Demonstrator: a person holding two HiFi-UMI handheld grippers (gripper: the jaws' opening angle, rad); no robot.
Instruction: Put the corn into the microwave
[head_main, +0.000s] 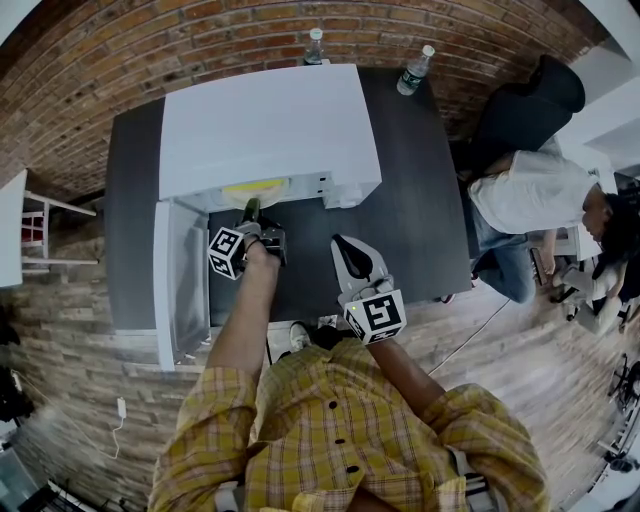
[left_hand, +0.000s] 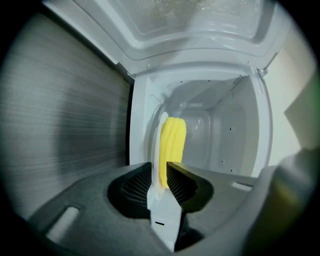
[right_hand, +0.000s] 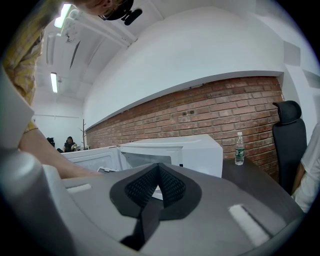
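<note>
Left tongs (head_main: 252, 212) reach into the mouth of the white microwave (head_main: 265, 125), whose door (head_main: 178, 275) hangs open to the left. In the left gripper view the yellow corn (left_hand: 172, 142) lies inside the cavity, its near end between the pads. The jaws stand released and do not pinch it. Right tongs (head_main: 345, 248) are clenched on nothing, held over the dark counter (head_main: 420, 200) in front of the microwave, apart from the corn. Two bottles (head_main: 413, 70) stand at the counter's far edge by the brick wall. A seated person (head_main: 530, 190) is right of the counter
</note>
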